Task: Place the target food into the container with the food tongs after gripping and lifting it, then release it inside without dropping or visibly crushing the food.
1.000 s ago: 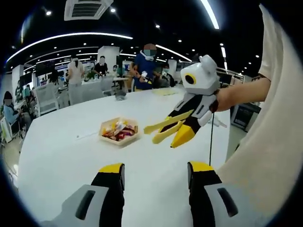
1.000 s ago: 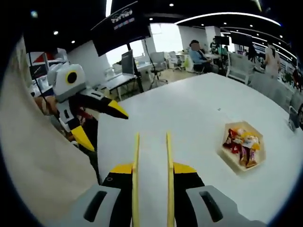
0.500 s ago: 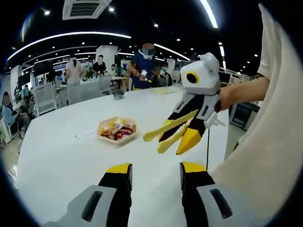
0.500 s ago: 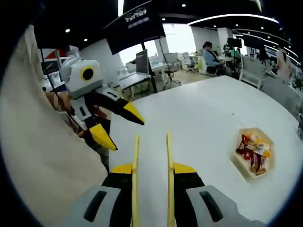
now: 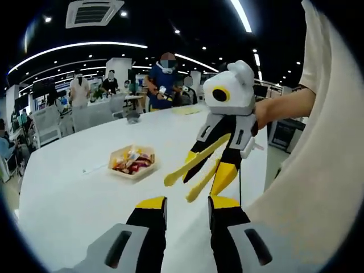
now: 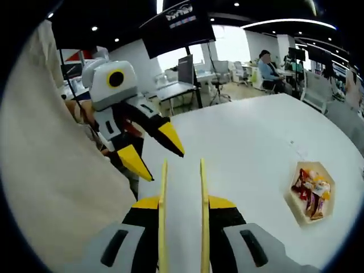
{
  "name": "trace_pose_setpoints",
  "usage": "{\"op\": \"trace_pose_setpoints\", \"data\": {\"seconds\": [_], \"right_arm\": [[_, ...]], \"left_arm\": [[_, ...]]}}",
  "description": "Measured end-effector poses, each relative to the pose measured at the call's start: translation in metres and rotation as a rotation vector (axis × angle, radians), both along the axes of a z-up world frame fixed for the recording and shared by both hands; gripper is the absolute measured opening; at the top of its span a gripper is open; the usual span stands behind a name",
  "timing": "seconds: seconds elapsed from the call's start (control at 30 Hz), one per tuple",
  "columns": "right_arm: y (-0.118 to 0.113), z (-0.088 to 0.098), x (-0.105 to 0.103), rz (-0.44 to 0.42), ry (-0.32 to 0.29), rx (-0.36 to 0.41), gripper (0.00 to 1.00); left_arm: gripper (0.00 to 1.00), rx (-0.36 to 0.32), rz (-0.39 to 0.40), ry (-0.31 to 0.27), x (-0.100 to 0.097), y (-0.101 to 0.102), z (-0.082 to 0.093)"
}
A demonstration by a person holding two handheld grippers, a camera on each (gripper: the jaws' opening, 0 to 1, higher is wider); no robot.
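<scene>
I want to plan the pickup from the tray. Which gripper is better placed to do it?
Probably the right gripper: it holds the yellow tongs, which point out over the table toward the snack tray. The left gripper holds nothing, its jaws open.

Snacks in the tray [image 5: 132, 162] too small to identify; food tongs' [image 6: 182, 216] rear end hidden inside the right gripper [image 6: 182, 207].

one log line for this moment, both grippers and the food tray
left gripper: open, empty | right gripper: shut on tongs, raised | tray of snacks: on white table, untouched
</scene>
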State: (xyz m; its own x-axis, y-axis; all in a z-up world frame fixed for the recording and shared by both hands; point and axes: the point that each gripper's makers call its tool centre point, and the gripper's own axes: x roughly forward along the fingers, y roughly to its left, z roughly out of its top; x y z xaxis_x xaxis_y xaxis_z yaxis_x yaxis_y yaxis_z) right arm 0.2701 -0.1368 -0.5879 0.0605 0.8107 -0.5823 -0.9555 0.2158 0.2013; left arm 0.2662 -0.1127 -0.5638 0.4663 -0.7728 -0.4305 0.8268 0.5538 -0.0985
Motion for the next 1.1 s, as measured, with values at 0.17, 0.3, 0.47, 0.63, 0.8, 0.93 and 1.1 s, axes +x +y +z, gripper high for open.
{"op": "trace_pose_setpoints", "data": {"seconds": [0.17,0.3,0.47,0.63,0.8,0.93,1.1], "right_arm": [[0.001,0.002,0.0,0.005,0.002,0.014,0.29],[0.002,0.001,-0.001,0.008,0.003,0.012,0.29],[0.003,0.0,-0.007,0.043,0.002,0.004,0.29],[0.002,0.002,-0.006,0.061,-0.004,0.001,0.29],[0.001,0.001,-0.007,0.079,-0.005,-0.009,0.29],[-0.002,-0.002,-0.009,0.096,-0.005,-0.022,0.29],[-0.004,-0.008,-0.011,0.117,-0.02,-0.052,0.3]], "left_arm": [[0.19,-0.002,-0.01,-0.008,-0.001,-0.002,0.001],[0.16,-0.004,-0.021,-0.011,-0.002,-0.006,0.001],[0.13,0.005,-0.056,-0.016,-0.006,-0.011,0.003],[0.1,0.006,-0.072,-0.014,-0.008,-0.012,0.003],[0.08,0.005,-0.082,-0.015,-0.01,-0.014,0.003],[0.07,0.007,-0.09,-0.017,-0.011,-0.015,0.002],[0.02,0.019,-0.127,-0.004,-0.017,-0.017,0.0]]}}
